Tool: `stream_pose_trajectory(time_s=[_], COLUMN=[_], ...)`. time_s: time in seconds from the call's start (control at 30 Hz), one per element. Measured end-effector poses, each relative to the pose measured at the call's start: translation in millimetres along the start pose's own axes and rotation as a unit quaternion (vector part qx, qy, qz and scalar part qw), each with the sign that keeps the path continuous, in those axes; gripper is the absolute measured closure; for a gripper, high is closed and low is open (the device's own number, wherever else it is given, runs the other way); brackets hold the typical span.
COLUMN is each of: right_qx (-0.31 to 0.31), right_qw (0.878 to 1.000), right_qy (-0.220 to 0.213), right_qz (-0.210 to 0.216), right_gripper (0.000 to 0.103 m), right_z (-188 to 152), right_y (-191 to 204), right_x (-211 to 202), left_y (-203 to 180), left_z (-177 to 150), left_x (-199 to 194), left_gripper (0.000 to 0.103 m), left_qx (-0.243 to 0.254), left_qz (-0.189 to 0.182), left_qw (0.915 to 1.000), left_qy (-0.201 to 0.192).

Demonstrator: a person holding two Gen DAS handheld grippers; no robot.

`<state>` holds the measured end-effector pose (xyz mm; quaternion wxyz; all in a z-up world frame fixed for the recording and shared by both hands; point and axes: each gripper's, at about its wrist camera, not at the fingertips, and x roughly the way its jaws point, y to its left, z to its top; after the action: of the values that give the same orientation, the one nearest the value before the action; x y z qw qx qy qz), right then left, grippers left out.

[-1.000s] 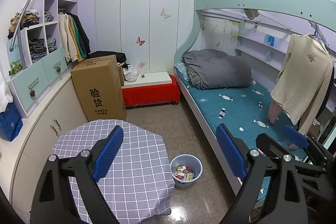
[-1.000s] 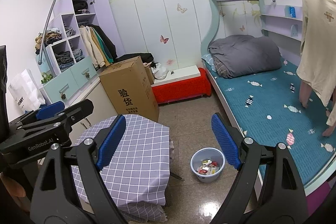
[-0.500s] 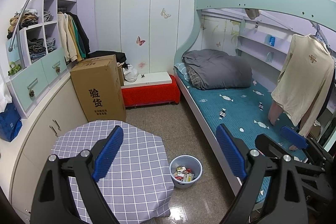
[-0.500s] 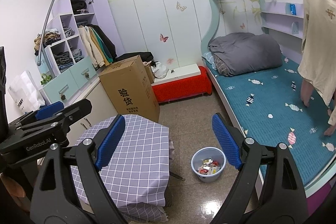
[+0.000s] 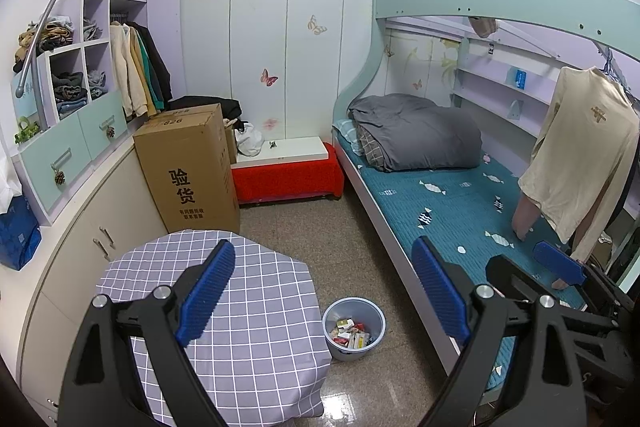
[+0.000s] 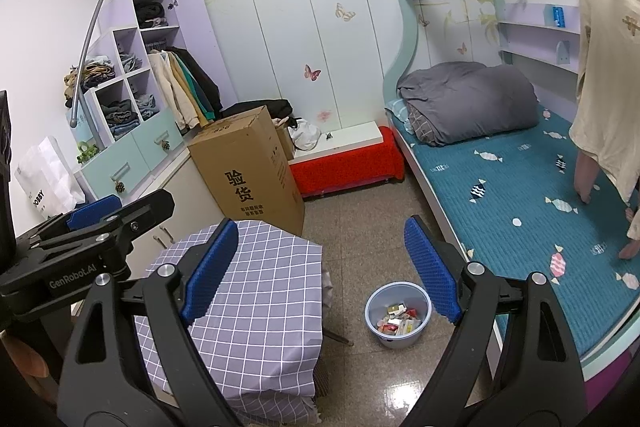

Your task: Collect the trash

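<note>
Bunk bed [image 5: 460, 203]: pale green frame, teal mattress printed with fish and sweets, along the right wall; a grey quilt [image 5: 416, 135] lies bundled at its far end, and a cream top [image 5: 580, 155] hangs over it from above.

Shelf-and-drawer unit [image 5: 76, 99]: left wall, cubbies stuffed with folded clothes, jackets hanging beside it.

Cardboard box [image 5: 188, 167]: upright on the floor, printed with black characters, just beside the red-covered bench [image 5: 288, 177] at the far wall.

Table [image 5: 240, 315]: covered in a lilac checked cloth, near foreground, left of centre.

Left gripper [image 5: 322, 295]: black frame, blue pads, jaws spread wide with nothing between them, held above the table's edge and the floor.

Right gripper [image 6: 320, 263]: same build, jaws likewise wide and empty (the left one shows at this view's left edge).

Bin [image 5: 354, 323]: small, light blue, on the tiled floor between table and bed, just beside the table's cloth.

Trash [image 5: 350, 333]: assorted wrappers and small packets, red, white and yellow, all lying inside the bin.
</note>
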<state>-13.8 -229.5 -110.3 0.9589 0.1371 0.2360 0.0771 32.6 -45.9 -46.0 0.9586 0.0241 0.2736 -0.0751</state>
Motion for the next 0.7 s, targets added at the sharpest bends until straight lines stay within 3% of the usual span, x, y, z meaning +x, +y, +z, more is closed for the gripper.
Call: stream_pose_trajectory(time_s=[0.7], right_qx=[0.006], right_qw=[1.000], right_qy=[0.004], right_qz=[0.002], right_gripper=[0.019], right_z=[4.2], right_y=[1.0], right_x=[7.1], left_y=[-1.6], left_z=[5.2], left_x=[7.5], left_gripper=[0.015], left_qx=[-0.001], left_qz=[-0.002], left_qw=[1.0000], left_qy=[0.000])
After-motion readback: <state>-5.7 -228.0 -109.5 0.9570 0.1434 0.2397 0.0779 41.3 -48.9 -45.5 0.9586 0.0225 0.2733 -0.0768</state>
